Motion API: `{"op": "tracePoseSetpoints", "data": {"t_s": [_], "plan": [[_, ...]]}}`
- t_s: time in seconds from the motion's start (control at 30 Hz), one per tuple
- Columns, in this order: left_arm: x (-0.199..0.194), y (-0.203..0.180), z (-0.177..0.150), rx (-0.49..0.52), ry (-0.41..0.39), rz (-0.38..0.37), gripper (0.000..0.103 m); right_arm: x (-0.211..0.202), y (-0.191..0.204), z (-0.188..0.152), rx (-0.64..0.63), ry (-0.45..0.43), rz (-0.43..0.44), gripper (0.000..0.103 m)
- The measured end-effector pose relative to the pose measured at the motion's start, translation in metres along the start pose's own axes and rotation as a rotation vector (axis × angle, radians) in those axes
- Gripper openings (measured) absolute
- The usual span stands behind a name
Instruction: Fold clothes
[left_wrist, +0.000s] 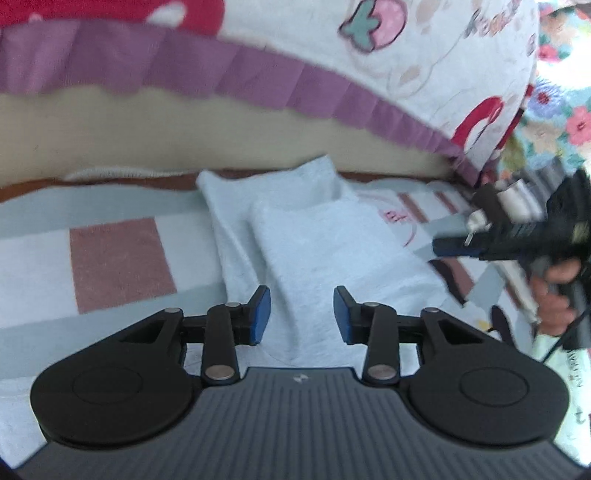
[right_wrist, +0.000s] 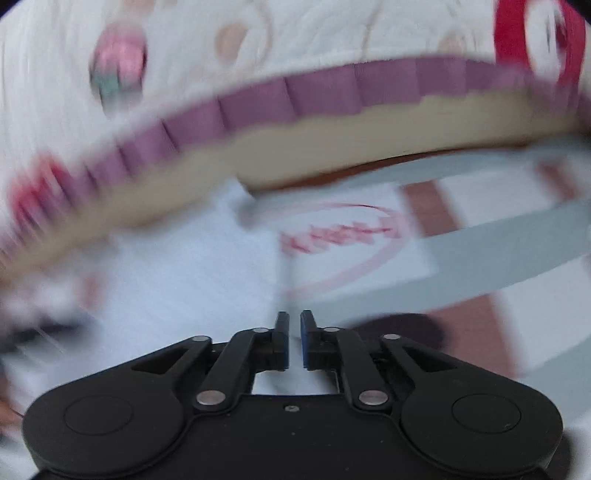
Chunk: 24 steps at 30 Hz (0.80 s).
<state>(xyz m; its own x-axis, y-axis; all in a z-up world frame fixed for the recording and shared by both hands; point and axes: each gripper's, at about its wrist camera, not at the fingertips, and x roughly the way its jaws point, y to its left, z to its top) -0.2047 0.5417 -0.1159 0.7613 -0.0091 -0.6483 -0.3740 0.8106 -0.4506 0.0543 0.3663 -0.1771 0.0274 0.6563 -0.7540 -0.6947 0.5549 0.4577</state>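
**Pale garment lies folded on the patterned mat**

The pale blue-white garment (left_wrist: 314, 236) lies on a blanket (left_wrist: 122, 258) of grey, white and dusty-pink blocks, just ahead of the left gripper (left_wrist: 301, 317). Its cloth looks soft and nubbly, doubled into a long rounded strip with one layer lapped over another. The left gripper's blue-padded jaws stand spread, nothing between them. The right gripper (right_wrist: 294, 341) hovers over the same pale cloth (right_wrist: 177, 280), its jaws nearly pressed together with only a thin gap; the blur hides whether any fabric is pinched. Behind hangs a quilted cover (left_wrist: 424, 55) with strawberry prints and a pleated purple frill (left_wrist: 258, 74).
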Motion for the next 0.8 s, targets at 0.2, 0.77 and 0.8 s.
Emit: {"op": "tracePoseSetpoints", "data": {"t_s": [0.2, 0.77, 0.8], "plan": [[0.003, 0.003, -0.004, -0.008, 0.010, -0.001, 0.037, 0.047, 0.002, 0.012, -0.038, 0.018, -0.036, 0.056], [-0.019, -0.020, 0.001, 0.215, -0.064, -0.040, 0.046, -0.032, -0.056, -0.079, -0.070, -0.140, 0.063, 0.002], [-0.017, -0.025, 0.001, 0.252, -0.049, -0.058, 0.047, -0.031, -0.055, -0.079, -0.075, -0.137, 0.064, 0.002]]}}
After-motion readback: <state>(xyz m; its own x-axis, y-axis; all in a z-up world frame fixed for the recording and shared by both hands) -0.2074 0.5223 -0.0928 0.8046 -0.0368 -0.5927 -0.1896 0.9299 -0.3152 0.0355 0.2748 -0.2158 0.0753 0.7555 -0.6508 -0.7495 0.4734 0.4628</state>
